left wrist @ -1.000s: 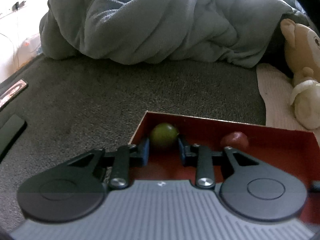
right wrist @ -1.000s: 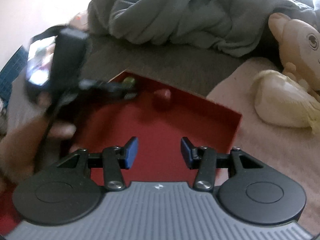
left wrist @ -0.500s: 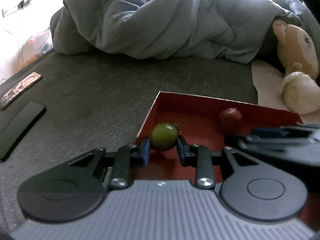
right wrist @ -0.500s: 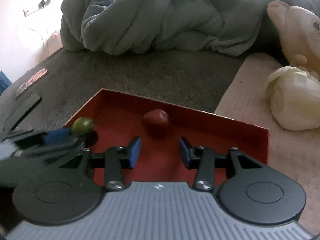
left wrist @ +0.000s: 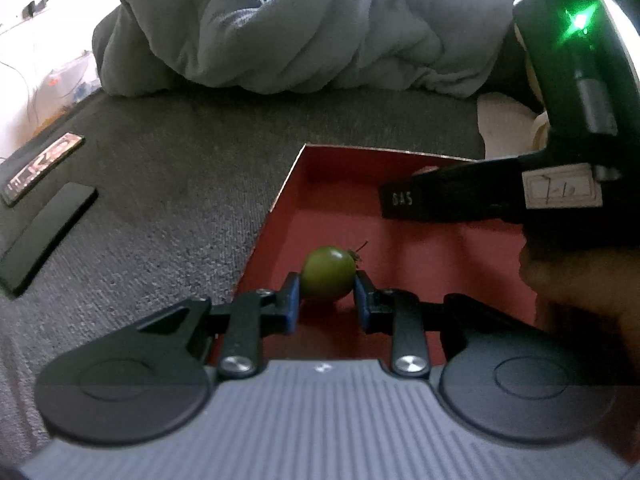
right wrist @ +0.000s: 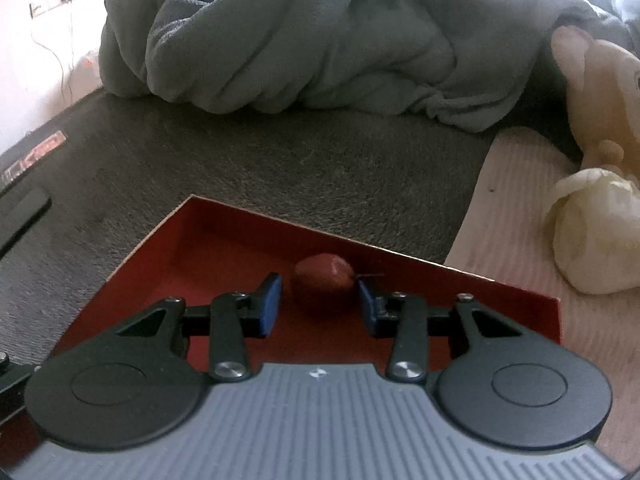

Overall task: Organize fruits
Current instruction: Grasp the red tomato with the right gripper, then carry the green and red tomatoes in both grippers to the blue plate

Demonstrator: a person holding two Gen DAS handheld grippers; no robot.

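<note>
In the left wrist view my left gripper (left wrist: 325,305) is shut on a small green fruit (left wrist: 328,279) with a thin stem, held over the near left part of the red tray (left wrist: 288,184). The right gripper's black body (left wrist: 560,184) crosses the right side of that view and hides the red fruit. In the right wrist view my right gripper (right wrist: 318,306) is open, its blue pads on either side of a small red fruit (right wrist: 323,283) that lies by the far wall of the red tray (right wrist: 256,218). The pads stand apart from it.
The tray lies on a dark grey fabric surface (right wrist: 280,168). A bunched grey blanket (right wrist: 300,40) lies behind. A beige plush toy (right wrist: 596,208) rests on a pale cloth at right. A black flat bar (left wrist: 44,236) and a label (left wrist: 40,166) lie at left.
My left gripper has drawn back from the tray's far corner with the green fruit in it. My right gripper has moved forward so that the red fruit sits between its open fingers.
</note>
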